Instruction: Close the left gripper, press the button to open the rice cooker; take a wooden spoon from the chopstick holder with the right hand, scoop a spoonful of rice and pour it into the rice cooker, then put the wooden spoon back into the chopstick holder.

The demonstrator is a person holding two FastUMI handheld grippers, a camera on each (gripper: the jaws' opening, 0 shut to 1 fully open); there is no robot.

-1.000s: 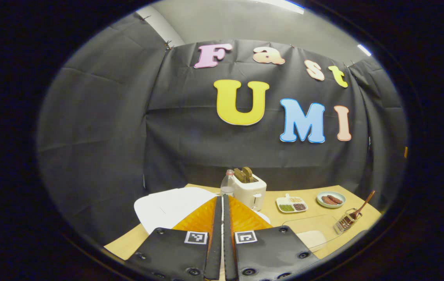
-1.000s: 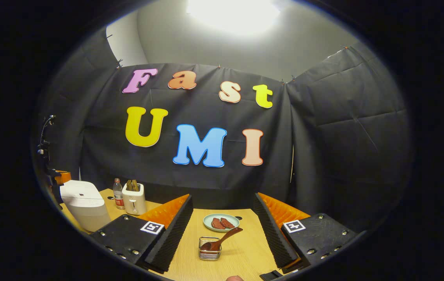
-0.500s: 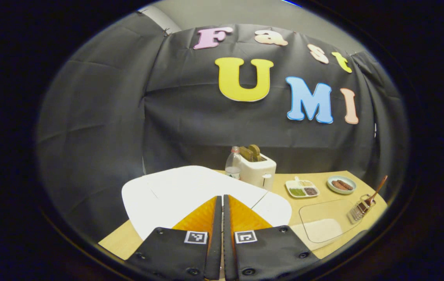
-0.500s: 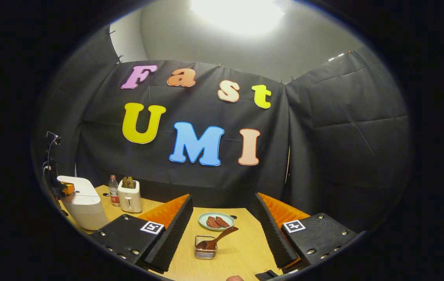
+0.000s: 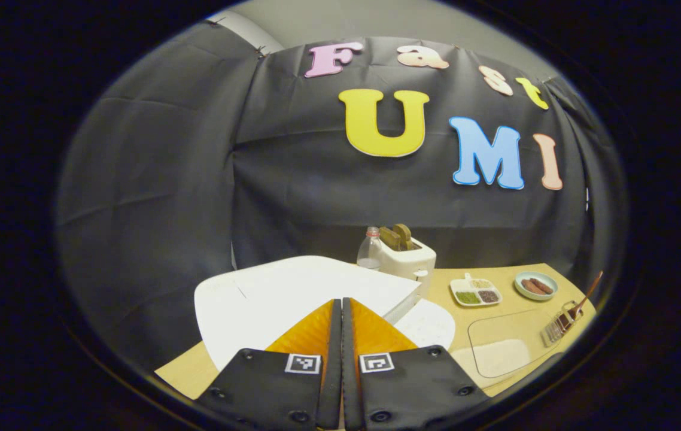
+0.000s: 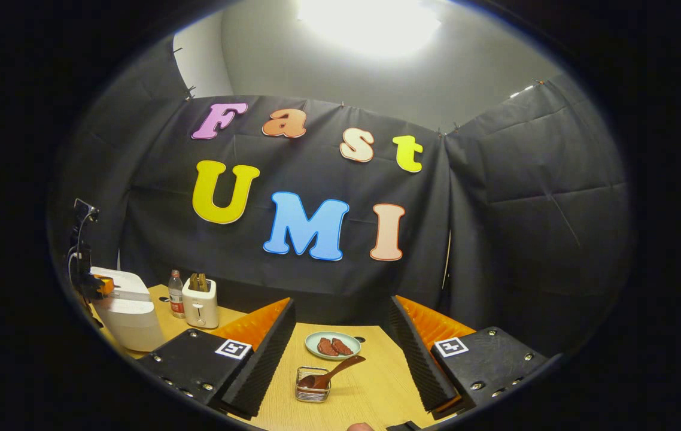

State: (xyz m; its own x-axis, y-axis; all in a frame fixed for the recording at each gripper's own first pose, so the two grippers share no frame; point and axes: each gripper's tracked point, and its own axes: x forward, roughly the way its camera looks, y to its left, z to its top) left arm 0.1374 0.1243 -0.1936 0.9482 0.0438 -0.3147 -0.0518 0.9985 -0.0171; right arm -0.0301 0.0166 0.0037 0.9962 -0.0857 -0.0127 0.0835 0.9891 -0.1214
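Two grippers are at work. The left gripper point(image 5: 341, 302) has its fingers pressed flat together with nothing between them, its tips over the front of the white rice cooker point(image 5: 292, 287), whose lid looks slightly lifted at the front. The right gripper point(image 6: 340, 335) is spread wide and empty, pointing at the chopstick holder point(image 6: 312, 391) on the tabletop point(image 6: 370, 383); the wooden spoon point(image 6: 331, 374) leans in the holder, handle tilted right. Beyond it, toward the far edge, sits a plate point(image 6: 333, 345). A toaster point(image 6: 200, 304) and bottle point(image 6: 176, 293) stand at the far left corner beside the cooker.
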